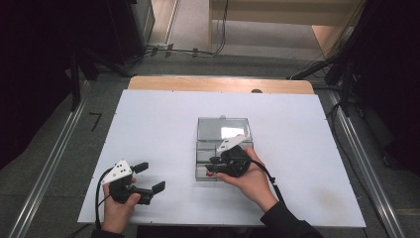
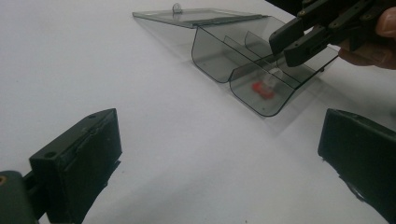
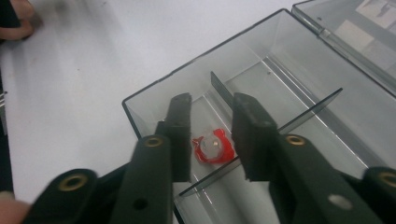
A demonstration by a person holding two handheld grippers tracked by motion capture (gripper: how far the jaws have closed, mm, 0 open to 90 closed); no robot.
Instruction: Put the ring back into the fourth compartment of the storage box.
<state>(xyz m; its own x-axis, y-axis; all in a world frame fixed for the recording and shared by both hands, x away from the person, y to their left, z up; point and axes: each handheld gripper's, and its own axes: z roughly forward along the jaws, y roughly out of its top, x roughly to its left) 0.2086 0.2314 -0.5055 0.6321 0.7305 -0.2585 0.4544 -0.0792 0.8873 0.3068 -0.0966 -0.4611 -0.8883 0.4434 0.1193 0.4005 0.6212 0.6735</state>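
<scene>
Nearest the person, the left gripper point(image 1: 149, 178) rests low over the bare white counter point(image 1: 148, 129), its fingers point(image 2: 77, 163) spread wide with nothing between them. Farther in, the right gripper point(image 3: 212, 135) hangs over the near compartment of the clear box point(image 3: 154, 93), fingers parted and not pressing anything; the small red and white piece point(image 3: 213, 148) lies on the compartment floor between them. Beyond, the box's lid point(image 1: 223, 128) lies open flat on the counter.
</scene>
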